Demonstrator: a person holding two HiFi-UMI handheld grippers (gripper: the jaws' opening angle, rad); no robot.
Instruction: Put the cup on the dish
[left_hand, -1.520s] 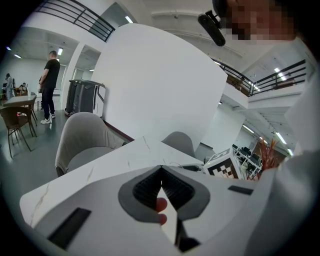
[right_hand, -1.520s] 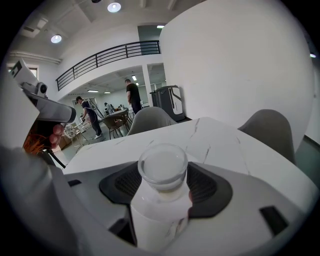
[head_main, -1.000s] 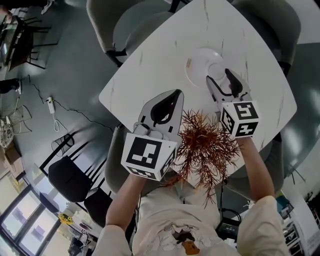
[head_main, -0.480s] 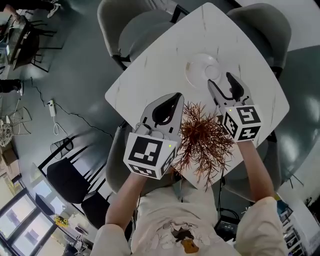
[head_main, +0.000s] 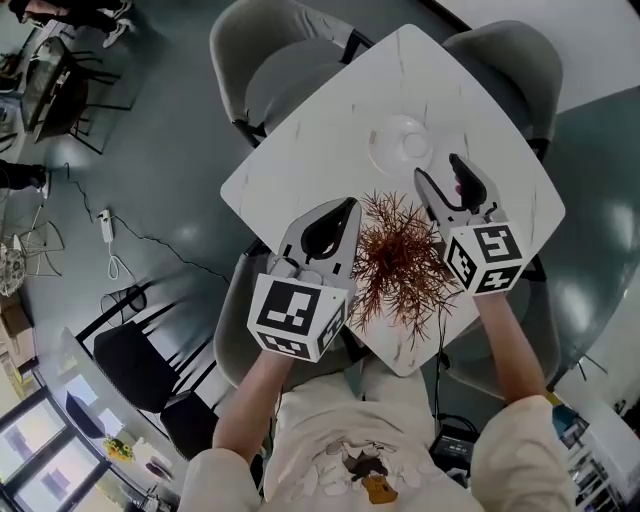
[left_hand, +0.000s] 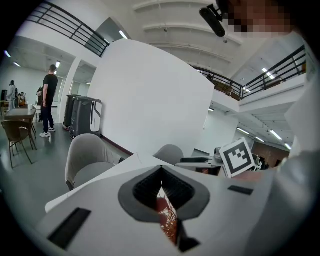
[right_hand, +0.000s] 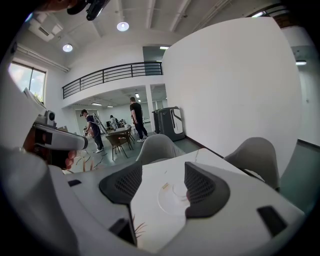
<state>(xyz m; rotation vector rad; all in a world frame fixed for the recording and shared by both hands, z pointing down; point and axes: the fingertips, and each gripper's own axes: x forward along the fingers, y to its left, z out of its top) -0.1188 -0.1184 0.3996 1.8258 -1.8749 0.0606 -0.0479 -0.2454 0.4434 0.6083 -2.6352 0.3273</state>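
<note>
Already, a pale cup (head_main: 415, 146) sits on the white dish (head_main: 383, 152).

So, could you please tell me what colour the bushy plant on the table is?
The plant is reddish-brown; the head view shows it best.

The counter (head_main: 320, 140) ahead of the right claw (head_main: 437, 168) is smooth, white and stone-like, with faint veins and a soft sheen. The dish (head_main: 380, 150) looks like glossy white ceramic, and the cup (head_main: 415, 146) looks translucent. The right claw and the left claw (head_main: 350, 205) are matt pale-grey plastic with dark, ribbed, rubbery pads (right_hand: 202, 187). The twigs (head_main: 400, 265) between the claws look dry and rough.
</note>
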